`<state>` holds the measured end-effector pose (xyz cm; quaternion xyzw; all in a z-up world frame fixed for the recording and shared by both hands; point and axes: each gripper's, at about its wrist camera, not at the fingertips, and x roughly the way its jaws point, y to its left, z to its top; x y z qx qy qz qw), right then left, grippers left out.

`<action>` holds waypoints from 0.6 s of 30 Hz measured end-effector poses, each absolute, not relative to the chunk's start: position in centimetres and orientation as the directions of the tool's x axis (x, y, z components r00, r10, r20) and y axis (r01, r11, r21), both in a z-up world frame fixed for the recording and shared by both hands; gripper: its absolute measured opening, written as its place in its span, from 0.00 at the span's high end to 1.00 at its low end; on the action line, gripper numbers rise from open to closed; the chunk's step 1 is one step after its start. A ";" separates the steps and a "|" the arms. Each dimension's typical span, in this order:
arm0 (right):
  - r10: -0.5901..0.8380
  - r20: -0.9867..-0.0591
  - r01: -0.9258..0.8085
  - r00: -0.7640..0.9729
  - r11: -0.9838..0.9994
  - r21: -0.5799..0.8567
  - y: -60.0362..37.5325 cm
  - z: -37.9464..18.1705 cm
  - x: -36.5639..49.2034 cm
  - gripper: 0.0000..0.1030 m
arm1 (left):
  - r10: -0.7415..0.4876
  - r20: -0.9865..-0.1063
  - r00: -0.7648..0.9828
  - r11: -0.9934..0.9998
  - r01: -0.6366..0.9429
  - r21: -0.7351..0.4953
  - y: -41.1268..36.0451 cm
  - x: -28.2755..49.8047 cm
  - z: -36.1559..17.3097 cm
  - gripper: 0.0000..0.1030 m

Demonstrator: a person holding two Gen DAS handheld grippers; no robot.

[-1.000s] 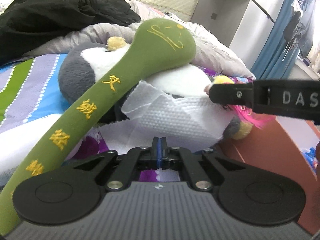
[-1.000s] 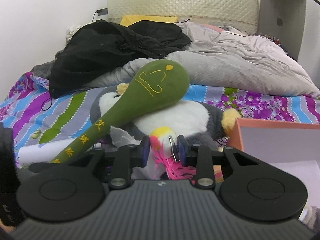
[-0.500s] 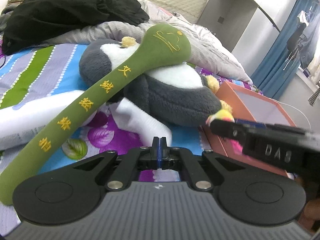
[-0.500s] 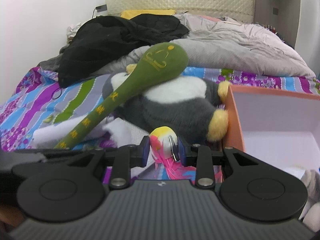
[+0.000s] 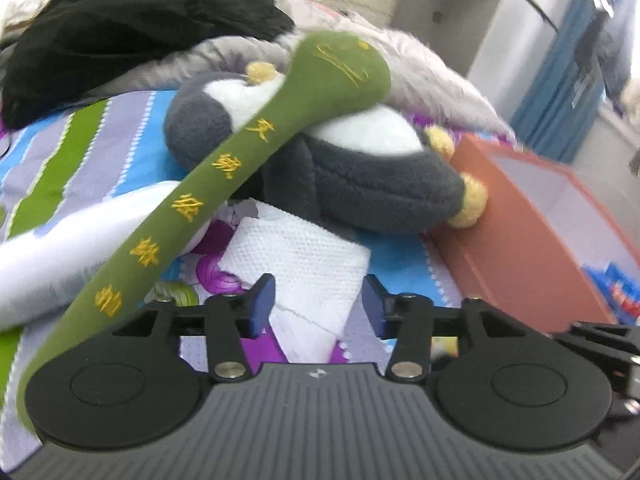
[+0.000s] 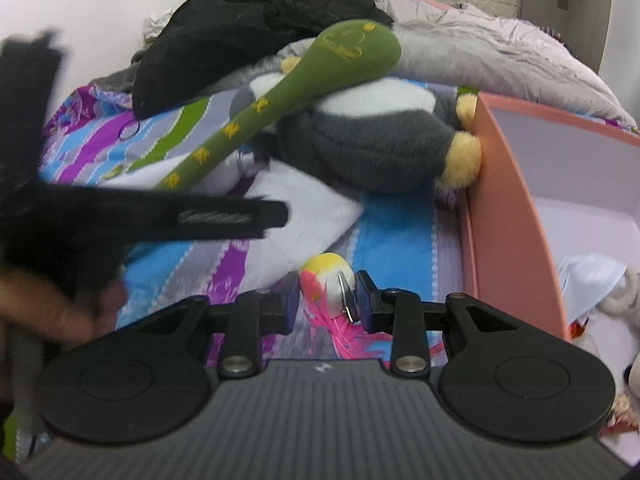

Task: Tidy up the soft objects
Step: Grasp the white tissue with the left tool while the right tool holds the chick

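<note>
I am working beside the grey penguin plush (image 6: 360,148) with the green plush mallet (image 6: 288,92) across it, the pink box (image 6: 504,216) lying at three o'clock. My right gripper (image 6: 326,300) is clamping a small yellow-and-pink feathered toy (image 6: 328,280); I should be carrying it level over the box rim before releasing. My left gripper (image 5: 318,300) is opening, nothing pinched, the white paper towel (image 5: 304,264) lying under its jaws.

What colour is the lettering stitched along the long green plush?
Yellow, stitched on the olive-green long green plush; the left wrist view shows it best.
</note>
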<state>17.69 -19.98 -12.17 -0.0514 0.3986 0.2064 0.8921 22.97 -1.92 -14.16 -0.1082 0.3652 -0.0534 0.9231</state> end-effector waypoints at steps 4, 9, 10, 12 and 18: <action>0.311 -0.747 -0.418 0.588 0.907 0.050 -19.8 -13.1 16.9 0.68 | -0.182 -0.692 0.699 0.981 0.081 -0.176 -2.7 24.9 -15.4 0.32; 0.292 -0.758 -0.408 0.583 0.912 0.038 -20.3 -14.0 16.8 0.68 | -0.125 -0.707 0.696 0.991 0.122 -0.055 -4.5 26.7 -16.6 0.22; 0.290 -0.759 -0.410 0.583 0.911 0.034 -20.3 -14.1 16.8 0.68 | -0.108 -0.712 0.694 0.991 0.128 -0.026 -4.8 27.1 -17.0 0.22; 0.288 -0.762 -0.414 0.579 0.910 0.029 -20.4 -14.5 16.8 0.68 | -0.067 -0.735 0.674 0.991 0.132 0.031 -5.5 27.9 -17.9 0.22; 0.284 -0.775 -0.410 0.564 0.911 0.035 -20.6 -15.4 17.1 0.68 | -0.010 -0.771 0.637 0.986 0.134 0.098 -6.4 29.3 -19.6 0.19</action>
